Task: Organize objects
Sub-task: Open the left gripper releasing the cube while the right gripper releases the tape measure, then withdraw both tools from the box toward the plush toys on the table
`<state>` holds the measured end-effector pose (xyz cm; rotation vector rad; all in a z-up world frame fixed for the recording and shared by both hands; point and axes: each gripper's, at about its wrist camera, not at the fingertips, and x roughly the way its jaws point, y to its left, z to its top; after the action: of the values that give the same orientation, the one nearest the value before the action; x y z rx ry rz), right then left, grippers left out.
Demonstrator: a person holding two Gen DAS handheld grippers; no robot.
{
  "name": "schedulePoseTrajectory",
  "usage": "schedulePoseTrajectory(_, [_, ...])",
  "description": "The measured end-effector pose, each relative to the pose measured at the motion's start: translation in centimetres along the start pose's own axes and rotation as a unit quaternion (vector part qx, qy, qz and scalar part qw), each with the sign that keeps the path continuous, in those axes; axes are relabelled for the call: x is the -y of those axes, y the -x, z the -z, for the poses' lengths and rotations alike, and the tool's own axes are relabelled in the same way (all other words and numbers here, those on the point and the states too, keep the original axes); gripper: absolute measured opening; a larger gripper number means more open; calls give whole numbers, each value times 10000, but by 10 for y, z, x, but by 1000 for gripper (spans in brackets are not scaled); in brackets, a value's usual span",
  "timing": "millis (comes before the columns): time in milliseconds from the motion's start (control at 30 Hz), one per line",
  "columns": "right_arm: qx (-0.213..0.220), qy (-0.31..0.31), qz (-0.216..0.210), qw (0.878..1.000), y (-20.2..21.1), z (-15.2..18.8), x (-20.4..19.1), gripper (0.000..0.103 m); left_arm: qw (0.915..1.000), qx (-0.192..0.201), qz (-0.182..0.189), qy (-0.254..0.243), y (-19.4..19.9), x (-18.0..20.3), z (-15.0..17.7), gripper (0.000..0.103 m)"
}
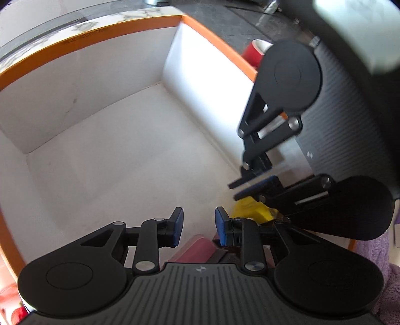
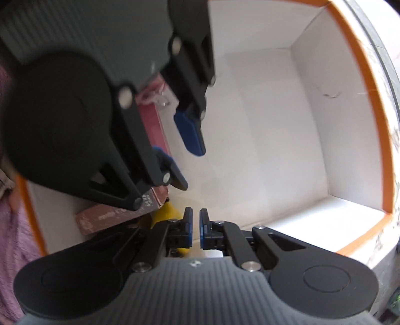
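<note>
Fingers on the left gripper (image 1: 199,226) are standing apart with a clear gap between their blue pads (image 1: 178,226), and nothing is sitting between them; they are hanging over the white floor of the orange-rimmed box (image 1: 140,23). Just beneath that gripper's body a pink box (image 1: 197,250) is lying on the box floor, and the right wrist view is showing it as a long pinkish-brown carton (image 2: 110,217) with printed lettering, partly covered by the left gripper's arm. Fingers on the right gripper (image 2: 195,228) are sitting nearly together, only a thin slit showing between the pads, and no object is visibly caught in that slit. A yellow object (image 1: 252,208) is lying in the box close under the right gripper's tips, peeking out beside the left finger in the right wrist view; whether the fingers are touching it cannot be told. Both grippers are pointing down into the same box, near one another. Outside the box, a red cup (image 1: 255,53) is standing beyond the far orange rim, and purple fuzzy cloth (image 2: 15,240) is lying alongside the box.
</note>
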<state>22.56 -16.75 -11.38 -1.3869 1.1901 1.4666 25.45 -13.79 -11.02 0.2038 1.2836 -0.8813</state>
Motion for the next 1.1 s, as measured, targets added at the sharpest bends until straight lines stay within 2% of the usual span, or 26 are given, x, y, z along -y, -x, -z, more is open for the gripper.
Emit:
schedulePoseTrajectory(33, [-33,69,-86,9999,-4,0,0,4,10000,-24,-77,57,2,-2,0,32])
schedulePoseTrajectory(167, [-84,196,-344,9992,-12,0,2,4,9998,-50,79,151,10,-10,5,32])
schedulePoseTrajectory(333, [-300,272,-489,9980,-24,4,7,4,9999,-81,119,18,12,-7,10,33])
schedulePoseTrajectory(433, [-519,89,-509,9973,-30,8,13,5,9998,-93,161,17,10,-8,13,33])
schedulePoseTrajectory(600, [-479,-76,-657,9967,-27,18,16,2,9998,-94,159,14,11,-9,17,33])
schedulePoseTrajectory(933, [-388,-144,-440,9982,-19,26,18,3,9999,56,82,-127,29,-5,26,33])
schedulePoseTrajectory(1100, [-230,-301,-151,9992,2,32,17,4,9994,259,-3,-236,53,4,38,33])
